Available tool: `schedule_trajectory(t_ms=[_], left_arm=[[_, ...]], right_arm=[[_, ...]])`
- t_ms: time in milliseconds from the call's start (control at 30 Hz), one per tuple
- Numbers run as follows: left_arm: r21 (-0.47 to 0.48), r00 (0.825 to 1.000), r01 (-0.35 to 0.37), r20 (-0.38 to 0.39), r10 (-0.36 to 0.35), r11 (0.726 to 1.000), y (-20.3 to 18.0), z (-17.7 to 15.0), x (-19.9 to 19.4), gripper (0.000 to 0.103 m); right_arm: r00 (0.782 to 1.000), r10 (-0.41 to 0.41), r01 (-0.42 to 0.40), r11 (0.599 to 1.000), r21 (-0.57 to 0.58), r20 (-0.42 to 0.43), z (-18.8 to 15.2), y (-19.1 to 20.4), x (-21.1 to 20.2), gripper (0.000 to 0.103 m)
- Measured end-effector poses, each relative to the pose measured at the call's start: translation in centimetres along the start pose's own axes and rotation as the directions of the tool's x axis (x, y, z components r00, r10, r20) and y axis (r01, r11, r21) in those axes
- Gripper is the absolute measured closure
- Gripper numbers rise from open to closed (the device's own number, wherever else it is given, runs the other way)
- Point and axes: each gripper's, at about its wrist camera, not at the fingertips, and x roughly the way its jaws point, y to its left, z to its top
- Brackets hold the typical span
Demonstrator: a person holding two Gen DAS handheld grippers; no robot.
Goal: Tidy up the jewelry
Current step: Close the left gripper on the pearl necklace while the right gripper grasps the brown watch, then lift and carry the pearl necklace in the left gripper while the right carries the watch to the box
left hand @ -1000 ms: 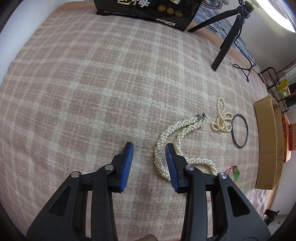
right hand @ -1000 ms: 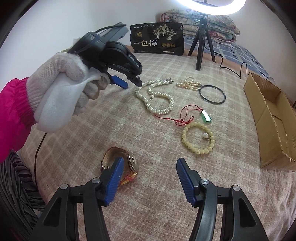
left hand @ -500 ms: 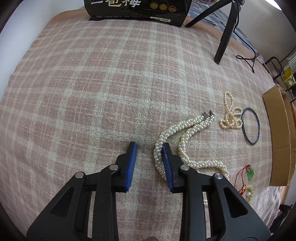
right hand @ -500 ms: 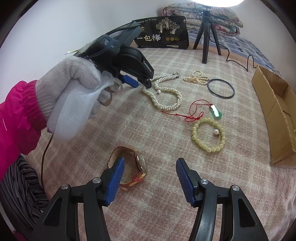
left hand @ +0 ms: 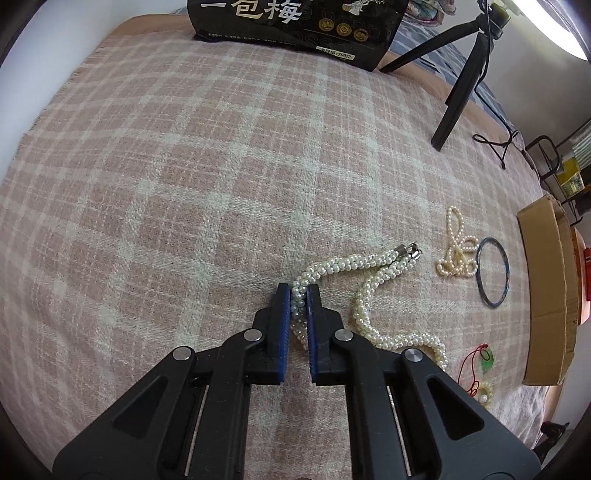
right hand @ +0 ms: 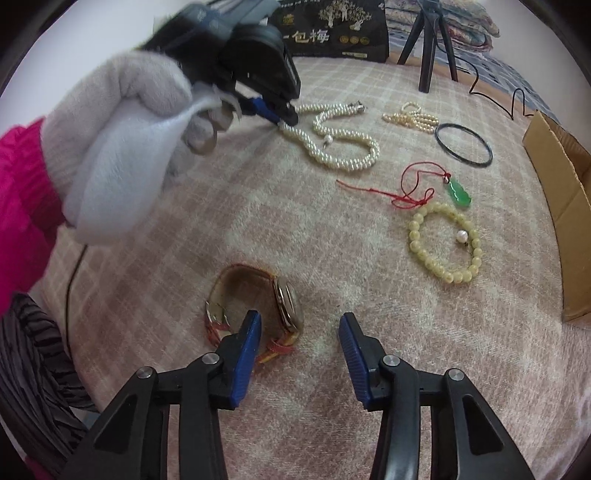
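1. The left gripper (left hand: 298, 295) points steeply down at the pink checked blanket (left hand: 184, 184), and its blue pads are clamped on the thick twisted pearl necklace (left hand: 354, 266), with the strand squeezed between them near one end of its loop
2. From the pinch, the necklace runs away toward a silver clasp (left hand: 409, 253), then curves back in a second arm that lies flat on the blanket to the right of the gripper
3. In the right wrist view a white-gloved hand (right hand: 122, 147) with a pink sleeve (right hand: 22, 206) holds this left gripper at the necklace
4. The right gripper (right hand: 300, 343) hangs low over the blanket with its jaws closing but apart; its left finger sits in front of the wristwatch (right hand: 255, 306), whose case lies between the two fingers, and the pads do not press on it
5. Well apart from the watch lie a yellow bead bracelet (right hand: 443, 243), a green pendant on red cord (right hand: 458, 192), a dark bangle (right hand: 463, 146) and a small pearl string (right hand: 410, 118)
6. A cardboard box (right hand: 557, 192) stands open at the right edge of the blanket, and a black bag with gold print (left hand: 295, 22) and a tripod (left hand: 461, 85) stand at the far side
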Motion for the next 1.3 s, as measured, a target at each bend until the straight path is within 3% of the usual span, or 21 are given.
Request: schedule_trajectory(t_ms=[100,167,267,700,1300], left_arm=[[-0.014,1.0,0.007,0.009,-0.007,1.0,0.1,0.2,-0.4,0.097],[-0.022,1.0,0.02,0.023,-0.02,1.0,0.2,0.3,-1.1,0.097],[-0.021,0.998,0.036,0.06,-0.035,0.999,0.1,0.6,-2.6,0.097],[0.013,0.976,0.129,0.174,-0.129,0.992,-0.9,0.5,-8.8,0.097],[0.086,0.921,0.249,0.288,-0.263,0.965,-3.2,-0.8,-16.7,0.097]], right_arm=[[1.0,-0.019,0.019,1.0,-0.019,0.0,-0.1,0.1,0.1,0.063],[0.999,-0.031,0.031,0.999,-0.032,0.008,-0.1,0.2,0.1,0.079],[1.0,-0.01,0.011,0.999,-0.031,0.021,-0.3,0.2,-0.1,0.09],[0.993,-0.058,0.065,0.996,-0.066,0.107,-0.9,1.4,-3.0,0.091],[0.947,-0.158,0.172,0.985,-0.023,0.281,-0.2,-1.1,-8.9,0.091]])
